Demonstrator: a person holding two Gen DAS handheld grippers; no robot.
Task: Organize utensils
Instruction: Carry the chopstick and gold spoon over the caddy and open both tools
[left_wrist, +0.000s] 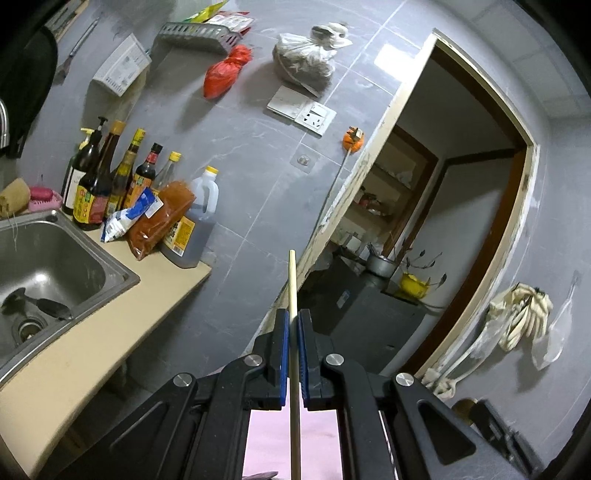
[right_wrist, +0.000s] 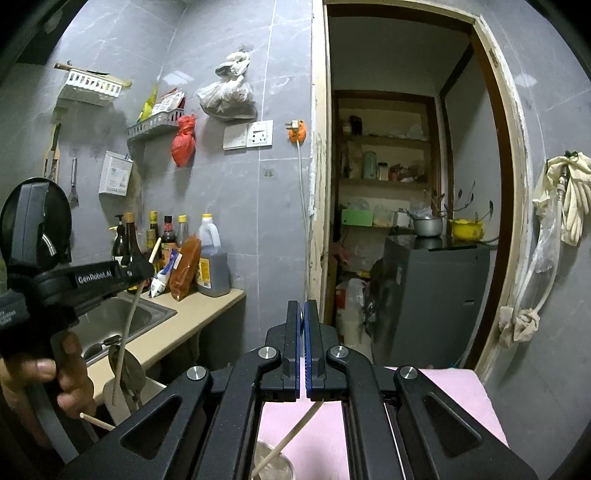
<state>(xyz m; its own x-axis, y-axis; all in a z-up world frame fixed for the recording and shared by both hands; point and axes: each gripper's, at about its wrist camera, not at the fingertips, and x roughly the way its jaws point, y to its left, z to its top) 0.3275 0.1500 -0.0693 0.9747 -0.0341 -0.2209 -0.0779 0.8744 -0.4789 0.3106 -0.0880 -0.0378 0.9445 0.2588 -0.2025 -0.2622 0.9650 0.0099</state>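
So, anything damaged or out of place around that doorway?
Yes. The door frame beside the counter is badly chipped, its pale paint flaking along the edge. The right frame is scuffed too. Two spoons lie in the sink.

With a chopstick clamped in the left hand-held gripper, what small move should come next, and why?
Probably lower the left hand-held gripper toward the holder below it. Its jaws are shut on a chopstick, whose lower end in the right wrist view already sits at the holder beside a spoon, so easing down before opening seems safest.
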